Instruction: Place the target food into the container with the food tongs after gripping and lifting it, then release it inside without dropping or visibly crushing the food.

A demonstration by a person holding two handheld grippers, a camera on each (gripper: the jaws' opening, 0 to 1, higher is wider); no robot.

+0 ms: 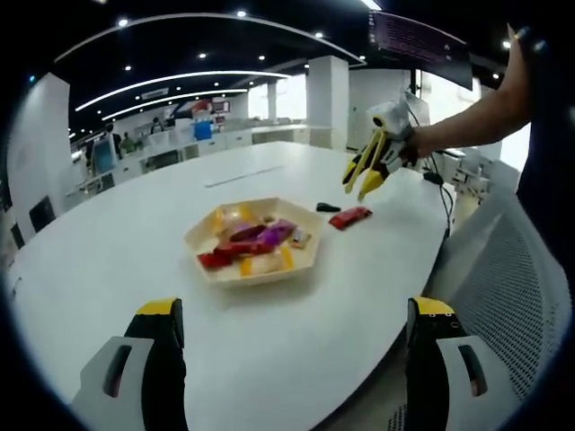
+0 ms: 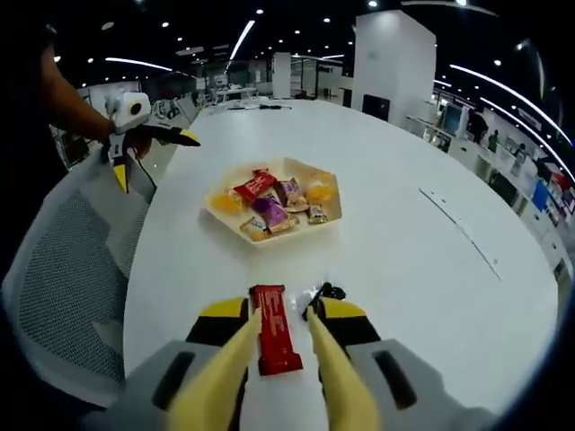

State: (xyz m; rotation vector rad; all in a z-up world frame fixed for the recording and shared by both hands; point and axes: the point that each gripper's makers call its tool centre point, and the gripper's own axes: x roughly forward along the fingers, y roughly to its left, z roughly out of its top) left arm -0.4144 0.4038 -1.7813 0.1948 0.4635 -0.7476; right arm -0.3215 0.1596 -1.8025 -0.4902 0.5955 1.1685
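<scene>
White table (image 2: 404,260), big and round-edged, in a wide office with ceiling lights. My right gripper (image 2: 286,359) hangs over the red snack bar (image 2: 274,339), yellow tongs apart on both sides of it. The tray (image 2: 334,215) of snacks sits at 12 o'clock. A small black thing (image 2: 329,291) lies at 1 o'clock. A mesh chair (image 2: 63,269) waits at 9 o'clock. My left gripper (image 1: 292,346) is spread wide.
</scene>
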